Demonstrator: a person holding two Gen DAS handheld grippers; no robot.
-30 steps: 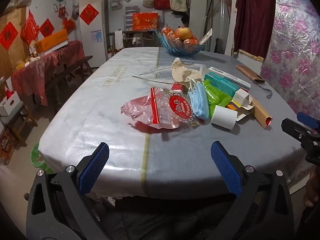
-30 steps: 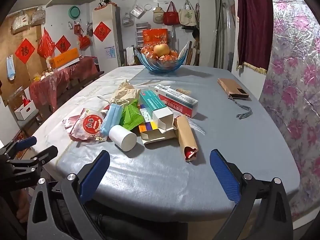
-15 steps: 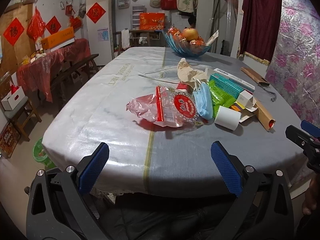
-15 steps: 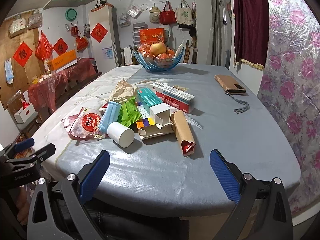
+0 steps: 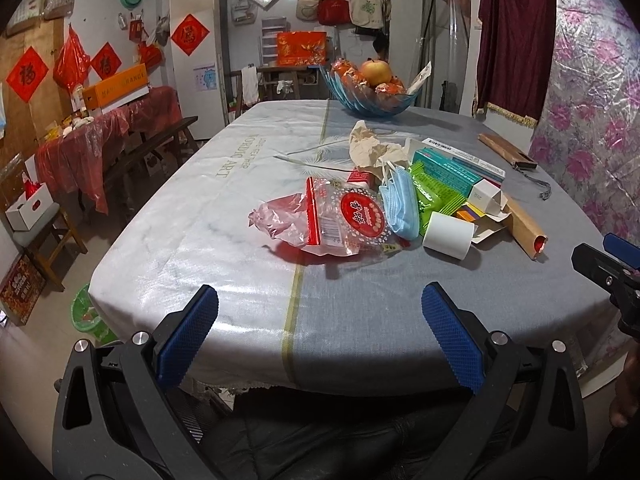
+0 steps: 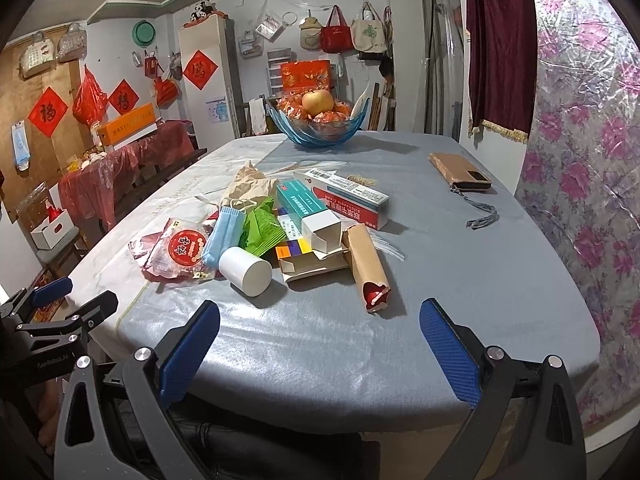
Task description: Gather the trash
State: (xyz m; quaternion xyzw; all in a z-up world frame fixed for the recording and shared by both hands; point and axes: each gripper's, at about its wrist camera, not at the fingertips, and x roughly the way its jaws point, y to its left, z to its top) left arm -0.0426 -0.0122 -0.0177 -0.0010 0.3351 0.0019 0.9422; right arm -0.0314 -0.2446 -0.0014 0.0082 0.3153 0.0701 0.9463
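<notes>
Blue-padded left claw [image 5: 318,332] and right claw [image 6: 318,344], both spread wide and gripping nothing, held at the near edge of the grey-clothed tabletop [image 6: 500,272], well short of the trash. Nearest the right claw: a white paper cup [image 6: 245,271] on its side and a brown paper tube [image 6: 365,266] with a red end, both lying ahead of its fingers. Ahead of the left claw: a crumpled red-and-clear snack bag [image 5: 332,218], touching a blue face mask [image 5: 400,206]. Behind these, heaped together: green wrapper [image 6: 262,226], flattened carton [image 6: 312,260], teal box [image 6: 308,210], red-and-white box [image 6: 346,196], crumpled beige paper [image 6: 246,184]. Farther right, apart: brown phone case [image 6: 460,170]. At the far end: blue glass fruit bowl [image 6: 320,128].
</notes>
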